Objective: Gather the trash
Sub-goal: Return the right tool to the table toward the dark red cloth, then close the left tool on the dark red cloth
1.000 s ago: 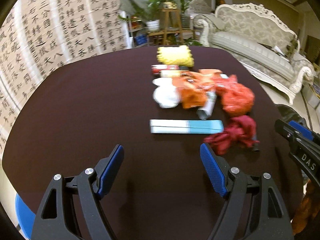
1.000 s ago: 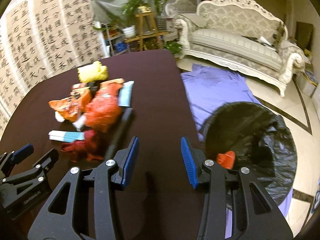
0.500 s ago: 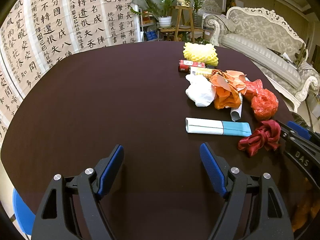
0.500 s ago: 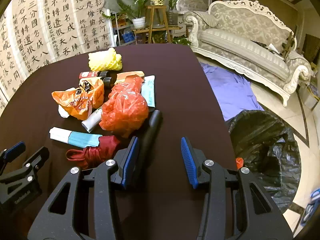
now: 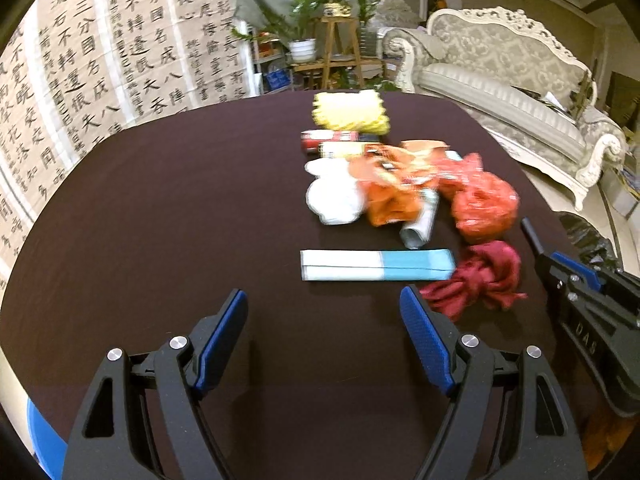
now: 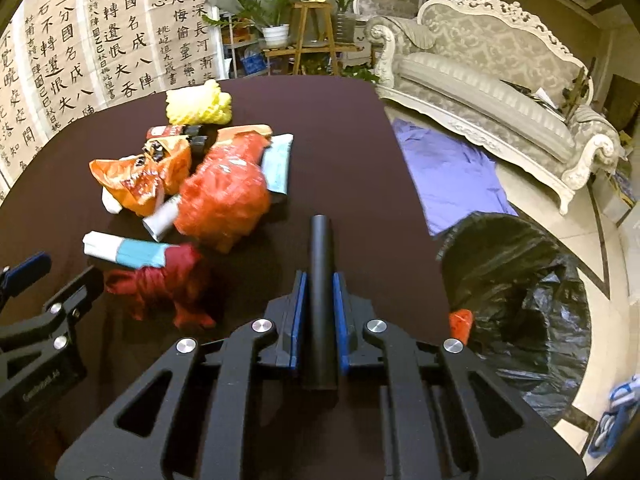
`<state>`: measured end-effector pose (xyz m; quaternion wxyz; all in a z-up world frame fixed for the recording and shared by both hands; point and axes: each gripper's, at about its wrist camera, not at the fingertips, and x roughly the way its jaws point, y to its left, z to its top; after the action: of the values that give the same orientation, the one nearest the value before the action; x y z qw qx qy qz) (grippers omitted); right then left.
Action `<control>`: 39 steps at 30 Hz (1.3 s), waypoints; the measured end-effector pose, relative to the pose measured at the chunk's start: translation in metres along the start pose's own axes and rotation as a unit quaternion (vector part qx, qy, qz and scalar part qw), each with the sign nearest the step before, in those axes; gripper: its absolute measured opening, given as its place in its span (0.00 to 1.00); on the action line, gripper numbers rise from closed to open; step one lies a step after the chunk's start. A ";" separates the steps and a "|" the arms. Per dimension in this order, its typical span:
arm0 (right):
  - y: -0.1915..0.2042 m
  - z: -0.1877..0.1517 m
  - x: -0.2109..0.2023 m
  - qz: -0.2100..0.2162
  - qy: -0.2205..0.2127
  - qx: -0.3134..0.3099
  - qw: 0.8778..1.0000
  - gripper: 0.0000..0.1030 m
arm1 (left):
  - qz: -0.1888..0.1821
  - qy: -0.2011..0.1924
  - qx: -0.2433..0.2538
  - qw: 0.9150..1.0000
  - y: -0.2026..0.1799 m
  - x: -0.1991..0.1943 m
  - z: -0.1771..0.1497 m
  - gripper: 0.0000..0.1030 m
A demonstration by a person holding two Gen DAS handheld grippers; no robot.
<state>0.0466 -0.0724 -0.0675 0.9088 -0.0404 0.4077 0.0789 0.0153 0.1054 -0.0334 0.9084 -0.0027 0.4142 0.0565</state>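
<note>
Right claw (image 6: 320, 312), bottom centre, pinches a black cylindrical tube (image 6: 321, 264) pointing up-frame over the dark brown tabletop (image 6: 344, 152). Left claw (image 5: 322, 328), bottom centre of its view, stands spread and empty. Beyond, a crumpled dark red cloth (image 5: 480, 280), then a red plastic bag (image 6: 224, 196). At lower right, a black-lined trash bin (image 6: 520, 292).

We see a black tube (image 6: 321, 280) clamped lengthwise at lower centre, and crumpled red, orange, yellow trash (image 6: 222, 196) heaped upper left.
</note>
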 end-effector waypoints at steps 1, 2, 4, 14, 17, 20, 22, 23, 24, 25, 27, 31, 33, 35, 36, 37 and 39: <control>-0.003 -0.002 -0.001 0.000 0.000 0.002 1.000 0.13 | -0.002 -0.001 0.003 1.000 -0.004 0.000 0.000 0.74; -0.007 -0.004 -0.003 0.000 -0.001 0.005 1.000 0.13 | -0.005 -0.002 0.009 1.000 -0.010 0.000 0.000 0.74; -0.011 -0.007 -0.005 0.000 -0.002 0.008 1.000 0.13 | -0.009 -0.003 0.018 1.000 -0.019 0.001 0.000 0.74; -0.024 -0.012 -0.008 0.017 -0.011 0.022 1.000 0.13 | -0.021 0.000 0.028 0.999 -0.038 -0.004 -0.002 0.74; -0.027 -0.014 -0.009 0.017 -0.013 0.025 0.999 0.13 | -0.024 -0.003 0.030 0.999 -0.043 -0.009 -0.002 0.74; -0.032 -0.016 -0.013 0.015 -0.018 0.030 0.999 0.13 | -0.025 -0.009 0.036 0.999 -0.050 -0.012 -0.002 0.74; -0.037 -0.018 -0.017 0.013 -0.021 0.033 0.999 0.13 | -0.028 -0.010 0.036 0.999 -0.055 -0.014 -0.002 0.74; -0.040 -0.019 -0.019 0.012 -0.023 0.035 0.999 0.13 | -0.030 -0.011 0.036 0.999 -0.057 -0.015 -0.002 0.74; -0.041 -0.019 -0.020 0.011 -0.024 0.037 0.999 0.13 | -0.031 -0.013 0.036 0.999 -0.058 -0.017 -0.001 0.74; -0.043 -0.020 -0.021 0.011 -0.025 0.038 0.999 0.13 | -0.032 -0.016 0.035 0.999 -0.059 -0.018 0.000 0.74; -0.045 -0.020 -0.023 0.010 -0.027 0.041 0.999 0.13 | -0.032 -0.019 0.037 0.999 -0.061 -0.020 -0.001 0.74; -0.047 -0.021 -0.024 0.010 -0.029 0.043 0.999 0.13 | -0.034 -0.017 0.040 0.998 -0.064 -0.020 -0.002 0.74; -0.049 -0.021 -0.024 0.008 -0.030 0.046 0.998 0.13 | -0.037 -0.021 0.044 0.998 -0.069 -0.020 -0.002 0.74; -0.050 -0.021 -0.025 0.007 -0.030 0.048 0.998 0.13 | -0.042 -0.025 0.052 0.997 -0.075 -0.017 -0.002 0.74; -0.051 -0.021 -0.025 0.005 -0.031 0.048 0.998 0.13 | -0.044 -0.022 0.054 0.997 -0.076 -0.014 -0.001 0.71; -0.052 -0.021 -0.025 0.004 -0.030 0.049 0.998 0.13 | -0.048 -0.018 0.055 0.997 -0.078 -0.011 -0.001 0.69; -0.053 -0.022 -0.026 0.003 -0.030 0.051 0.998 0.13 | -0.056 -0.006 0.056 0.997 -0.083 -0.005 -0.002 0.63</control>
<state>0.0228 -0.1303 -0.0621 0.9213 0.0097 0.3839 0.0616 0.0197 0.0226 -0.0342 0.9115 0.0257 0.4100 -0.0176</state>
